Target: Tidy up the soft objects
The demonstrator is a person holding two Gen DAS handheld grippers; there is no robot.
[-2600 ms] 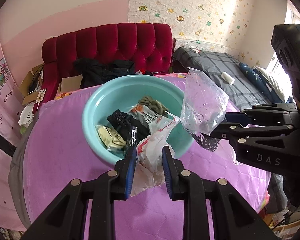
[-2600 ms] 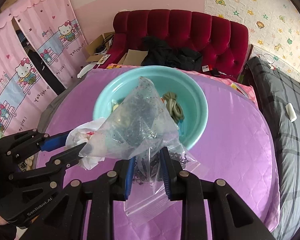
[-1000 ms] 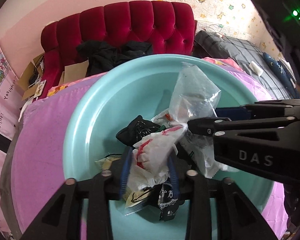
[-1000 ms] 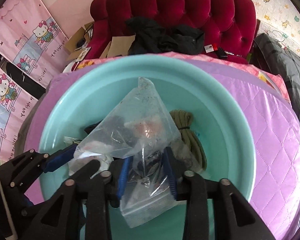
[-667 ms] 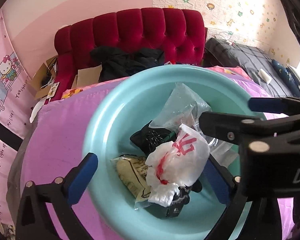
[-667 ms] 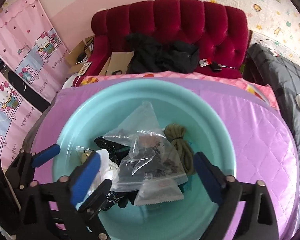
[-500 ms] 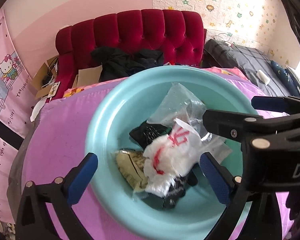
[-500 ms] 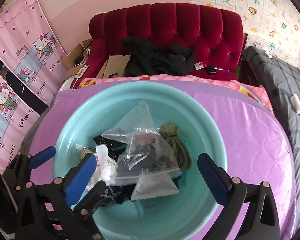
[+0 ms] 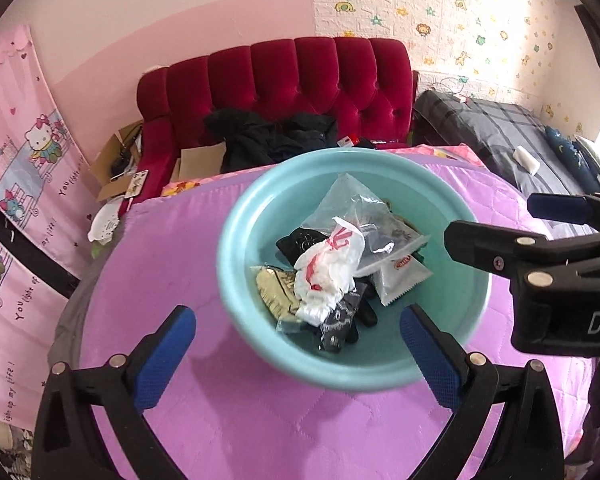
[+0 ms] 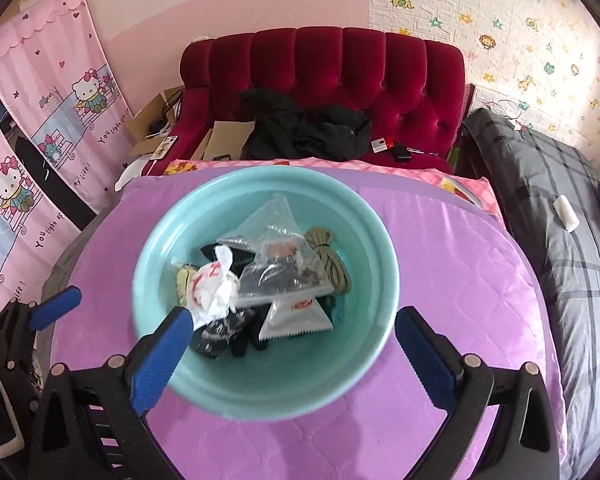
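Your left gripper (image 9: 298,346) has its jaws wide apart with nothing between them, hanging above the near rim of the basin (image 9: 236,216). Your right gripper (image 10: 292,344) is spread just as wide and empty too, over the near side of the same basin; from the left view it juts in at the right edge. Both sets of jaws have just been opening, and no pad presses on anything.

The basin sits on the purple quilted cover (image 10: 460,264). Everything soft lies inside it, heaped toward the near middle. The white bag (image 9: 328,268) with red print lies crumpled on top of the pile, left of centre. Just to its right the clear bag (image 10: 284,264), with dark bits in it, lies slumped with one corner sticking up toward the far rim. A small white packet (image 10: 296,318) with a red label lies below the clear bag, touching it. A coil of olive cord (image 10: 330,260) lies at the right of the heap. Black fabric (image 9: 304,240) shows under and around the bags, and a yellowish pouch (image 9: 276,288) peeks out at the left
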